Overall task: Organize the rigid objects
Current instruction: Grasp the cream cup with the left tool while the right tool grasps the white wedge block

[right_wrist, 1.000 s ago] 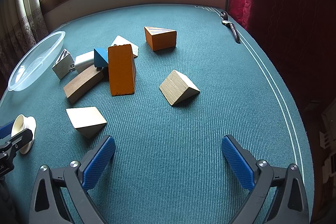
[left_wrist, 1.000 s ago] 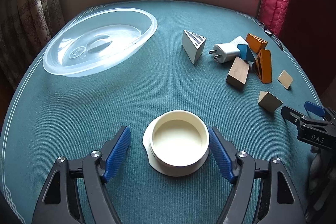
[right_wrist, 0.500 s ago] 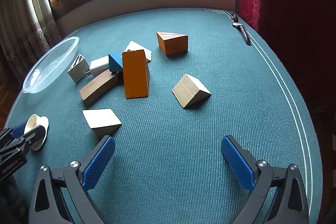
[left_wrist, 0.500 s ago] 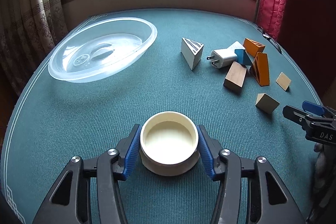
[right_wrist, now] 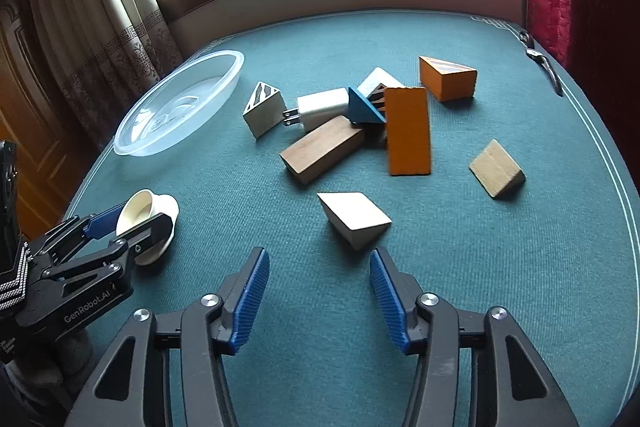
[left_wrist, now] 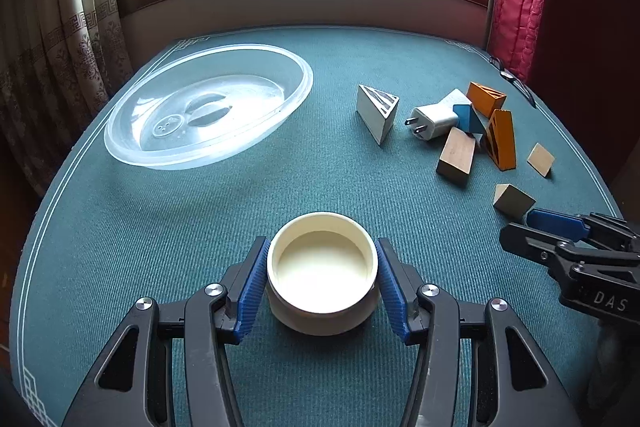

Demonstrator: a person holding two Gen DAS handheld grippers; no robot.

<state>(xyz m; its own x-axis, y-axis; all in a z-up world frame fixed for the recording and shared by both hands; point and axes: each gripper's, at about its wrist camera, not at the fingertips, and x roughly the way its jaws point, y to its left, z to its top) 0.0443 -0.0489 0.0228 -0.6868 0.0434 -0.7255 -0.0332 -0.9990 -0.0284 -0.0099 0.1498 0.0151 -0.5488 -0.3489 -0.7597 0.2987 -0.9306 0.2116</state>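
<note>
The left claw [left_wrist: 322, 281] pinches the cream cup [left_wrist: 322, 267] near the desk's front edge, likely bound for the clear bowl [left_wrist: 208, 107]. The right claw [right_wrist: 320, 297], just narrowed and empty, faces a pale block [right_wrist: 354, 217].

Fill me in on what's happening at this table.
A person is sorting small objects with two hand-held grippers. The left hand-held gripper is shut on a cream cup, which sits low over the green table. The right hand-held gripper holds nothing; its jaws have just been closing, short of a pale wedge. Other blocks and a white charger lie jumbled beyond. The clear bowl is empty.
</note>
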